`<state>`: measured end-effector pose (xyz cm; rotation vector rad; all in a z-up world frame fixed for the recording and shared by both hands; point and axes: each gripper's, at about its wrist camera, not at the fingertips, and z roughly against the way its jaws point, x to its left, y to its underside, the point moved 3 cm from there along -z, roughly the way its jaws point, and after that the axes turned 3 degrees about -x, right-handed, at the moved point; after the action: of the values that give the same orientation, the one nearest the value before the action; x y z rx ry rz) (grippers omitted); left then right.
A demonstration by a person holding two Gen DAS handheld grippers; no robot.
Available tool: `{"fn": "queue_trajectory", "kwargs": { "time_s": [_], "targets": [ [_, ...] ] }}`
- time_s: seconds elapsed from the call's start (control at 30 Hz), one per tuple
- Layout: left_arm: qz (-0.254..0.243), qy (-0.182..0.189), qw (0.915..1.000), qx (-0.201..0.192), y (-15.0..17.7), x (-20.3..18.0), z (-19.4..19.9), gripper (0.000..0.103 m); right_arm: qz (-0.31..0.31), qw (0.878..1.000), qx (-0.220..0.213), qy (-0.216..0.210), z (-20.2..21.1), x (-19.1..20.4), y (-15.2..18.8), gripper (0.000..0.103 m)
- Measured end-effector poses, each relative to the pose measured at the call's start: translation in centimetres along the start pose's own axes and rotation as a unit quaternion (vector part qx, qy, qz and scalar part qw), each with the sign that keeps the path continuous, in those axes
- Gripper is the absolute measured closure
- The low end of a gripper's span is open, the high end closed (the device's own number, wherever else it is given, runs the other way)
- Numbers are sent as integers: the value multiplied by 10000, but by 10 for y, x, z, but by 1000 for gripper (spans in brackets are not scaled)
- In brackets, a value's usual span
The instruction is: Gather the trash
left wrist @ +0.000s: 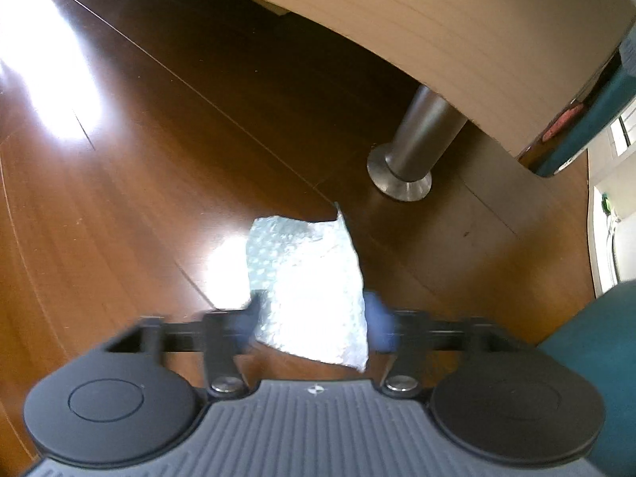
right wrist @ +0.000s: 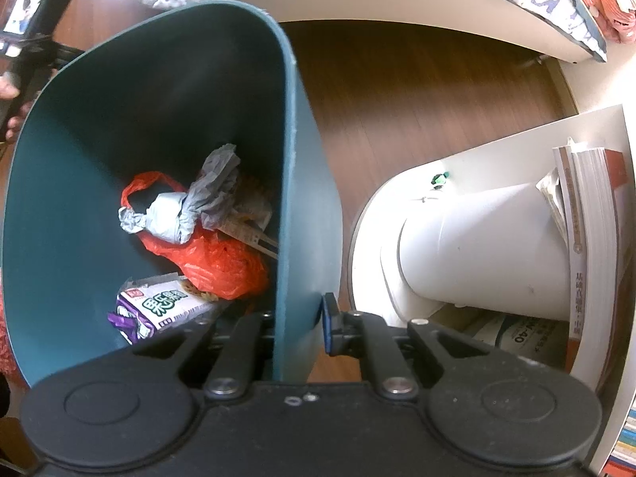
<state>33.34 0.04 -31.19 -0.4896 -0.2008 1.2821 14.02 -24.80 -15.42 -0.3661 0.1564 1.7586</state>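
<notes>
Trash piece: a sheet of bubble wrap (left wrist: 306, 282), crumpled and sunlit, lies on the dark wooden floor (left wrist: 139, 167), between the two blue fingertips of the left gripper (left wrist: 314, 324).
Left gripper: jaws stand wide apart, one blurred pad on each side of the sheet; neither pad presses on it, so nothing is held.
Trash bin: a teal plastic bin (right wrist: 79, 206), seen from above its mouth in the right wrist view; its wall also shows at the right edge of the left wrist view.
Bin contents: an orange plastic bag (right wrist: 222, 262), a grey knotted bag (right wrist: 179, 214) resting on it, and a purple-and-white snack wrapper (right wrist: 159, 310) at the near side.
Right gripper: the right gripper (right wrist: 300, 318) is closed on the bin's rim wall, one finger inside and the blue pad outside.
Surroundings: a steel furniture leg (left wrist: 417, 147) stands just beyond the sheet; a white cylinder (right wrist: 477, 250) and stacked books (right wrist: 592, 246) lie right of the bin.
</notes>
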Motion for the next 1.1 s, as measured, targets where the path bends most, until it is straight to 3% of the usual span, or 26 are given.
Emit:
{"fn": "queue_trajectory", "kwargs": {
  "time_s": [0.1,0.23,0.43,0.6,0.8,0.87,1.03,1.1],
  "targets": [
    [-77,-138,9998,-119,0,-8,-6,21,1,10000,10,-23,1,3,-3,92],
    [-139,-281,9995,70,2,-20,-30,21,-11,10000,26,-16,2,3,0,92],
    [-444,-1061,9933,137,8,-25,-53,21,-23,10000,16,-26,-1,3,-1,92],
    [-238,-981,9934,543,12,-12,-75,21,-57,10000,-8,-45,2,2,-1,92],
    [-149,-774,9947,666,16,-7,-80,22,-112,9999,-5,-55,3,1,-2,92],
    [-271,-719,9952,613,16,-11,-78,29,-112,9999,-6,-55,3,1,-2,92],
    [-715,-511,9947,528,18,-30,-70,87,-106,9999,-6,-53,3,0,-2,92],
    [-751,-511,9945,520,17,-35,-68,96,-118,9999,-15,-54,3,1,-2,92]
  ]
}}
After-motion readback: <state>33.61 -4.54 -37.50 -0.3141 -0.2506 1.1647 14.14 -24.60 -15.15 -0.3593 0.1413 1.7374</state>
